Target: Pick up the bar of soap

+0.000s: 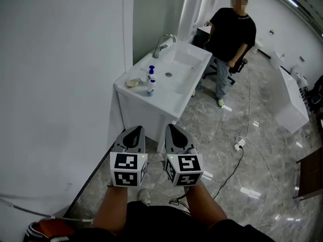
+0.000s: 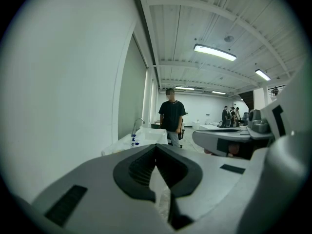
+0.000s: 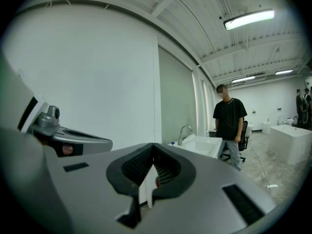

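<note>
Against the big white wall [image 1: 60, 59], on a shiny grey stone floor [image 1: 252, 150], stands a long white sink cabinet [image 1: 146, 110]. Past its far end stands a person in a black shirt and blue jeans [image 1: 231, 34]. Well away from the sink, the grey left gripper [image 1: 135, 131] and grey right gripper [image 1: 172, 128] are held side by side, pointing at it. Both have their jaws pressed together with nothing between them. A curved silver tap [image 1: 162, 44] sits by the wall. On the sink's near corner stands a small white bottle with a blue cap [image 1: 151, 83]. Just beside it, nearer the wall, lies the tan bar of soap [image 1: 132, 83].
</note>
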Demonstrator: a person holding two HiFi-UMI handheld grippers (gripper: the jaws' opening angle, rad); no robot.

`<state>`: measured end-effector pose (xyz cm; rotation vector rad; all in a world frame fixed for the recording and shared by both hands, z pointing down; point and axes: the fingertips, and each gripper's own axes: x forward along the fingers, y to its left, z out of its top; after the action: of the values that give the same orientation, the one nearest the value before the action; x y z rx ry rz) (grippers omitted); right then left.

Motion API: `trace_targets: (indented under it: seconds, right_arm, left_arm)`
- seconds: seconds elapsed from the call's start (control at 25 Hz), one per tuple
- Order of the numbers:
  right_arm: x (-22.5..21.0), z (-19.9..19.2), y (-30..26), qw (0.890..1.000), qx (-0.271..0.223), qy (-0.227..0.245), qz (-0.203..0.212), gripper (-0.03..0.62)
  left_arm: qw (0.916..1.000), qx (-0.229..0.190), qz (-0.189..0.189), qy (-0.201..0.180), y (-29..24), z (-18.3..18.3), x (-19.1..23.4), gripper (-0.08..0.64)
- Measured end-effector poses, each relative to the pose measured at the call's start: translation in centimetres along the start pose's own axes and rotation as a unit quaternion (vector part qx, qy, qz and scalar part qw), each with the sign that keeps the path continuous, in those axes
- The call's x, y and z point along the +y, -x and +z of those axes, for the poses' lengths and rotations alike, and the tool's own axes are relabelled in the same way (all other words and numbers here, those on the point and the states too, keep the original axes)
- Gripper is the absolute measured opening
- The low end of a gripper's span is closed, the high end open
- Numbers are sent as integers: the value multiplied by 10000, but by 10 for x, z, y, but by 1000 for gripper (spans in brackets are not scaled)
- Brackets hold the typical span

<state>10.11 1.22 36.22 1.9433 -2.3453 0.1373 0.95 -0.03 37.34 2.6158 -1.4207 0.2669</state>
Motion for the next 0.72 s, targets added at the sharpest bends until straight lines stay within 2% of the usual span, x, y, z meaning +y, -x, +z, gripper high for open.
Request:
trace_targets:
  seconds: [0.24,0.44,0.72]
  right_arm:
    - [4,15,-24,9998,-164,133,-32,8]
    - [-3,27,-38,9994,-275,152,-112,8]
    - [-6,27,-54,9993,-284,148,-166,8]
  left_arm:
    - [9996,-143,12,-237,-16,19,19,3]
    - [9991,-294,-12,-307,-25,37,28,3]
    - [9987,-340,-74,-374,-40,43,37,3]
